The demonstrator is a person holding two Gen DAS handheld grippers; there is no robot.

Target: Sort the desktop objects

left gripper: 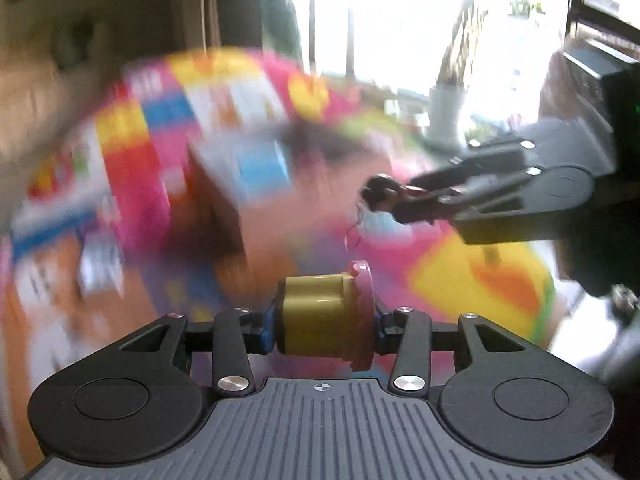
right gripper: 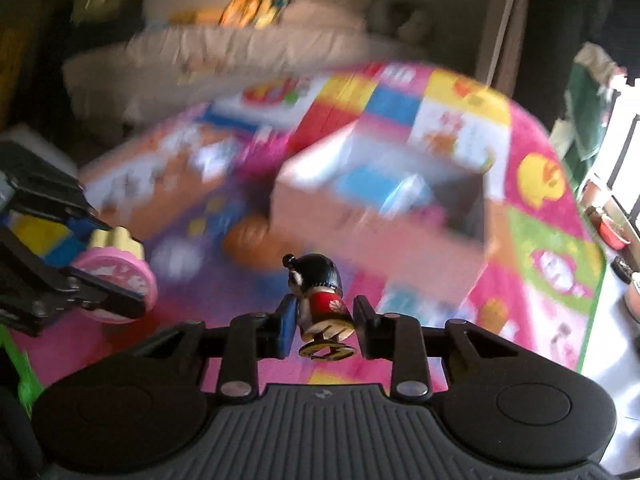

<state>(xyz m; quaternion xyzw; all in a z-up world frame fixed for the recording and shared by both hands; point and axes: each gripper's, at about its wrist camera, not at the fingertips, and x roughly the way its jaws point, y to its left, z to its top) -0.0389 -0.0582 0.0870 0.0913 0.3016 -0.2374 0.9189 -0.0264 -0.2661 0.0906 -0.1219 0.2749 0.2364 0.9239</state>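
Note:
My left gripper (left gripper: pixel 325 326) is shut on a yellow toy with a pink scalloped face (left gripper: pixel 326 314), which lies sideways between the pads. The right wrist view shows that same gripper (right gripper: pixel 108 276) at the left, with the pink-faced toy (right gripper: pixel 120 276) in it. My right gripper (right gripper: pixel 325 320) is shut on a small doll (right gripper: pixel 320 292) with black hair, a red body and a round base. Seen from the left wrist, the right gripper (left gripper: pixel 400 200) comes in from the right with the doll (left gripper: pixel 380 196) at its tips. Both are lifted above a colourful play mat (right gripper: pixel 552 208). The background is blurred.
An open cardboard box (right gripper: pixel 380 216) sits on the mat ahead of both grippers, with something blue inside. An orange round object (right gripper: pixel 248 240) lies by the box's left corner. A beige sofa (right gripper: pixel 224 52) stands behind the mat, and bright windows (left gripper: pixel 400 20) lie beyond.

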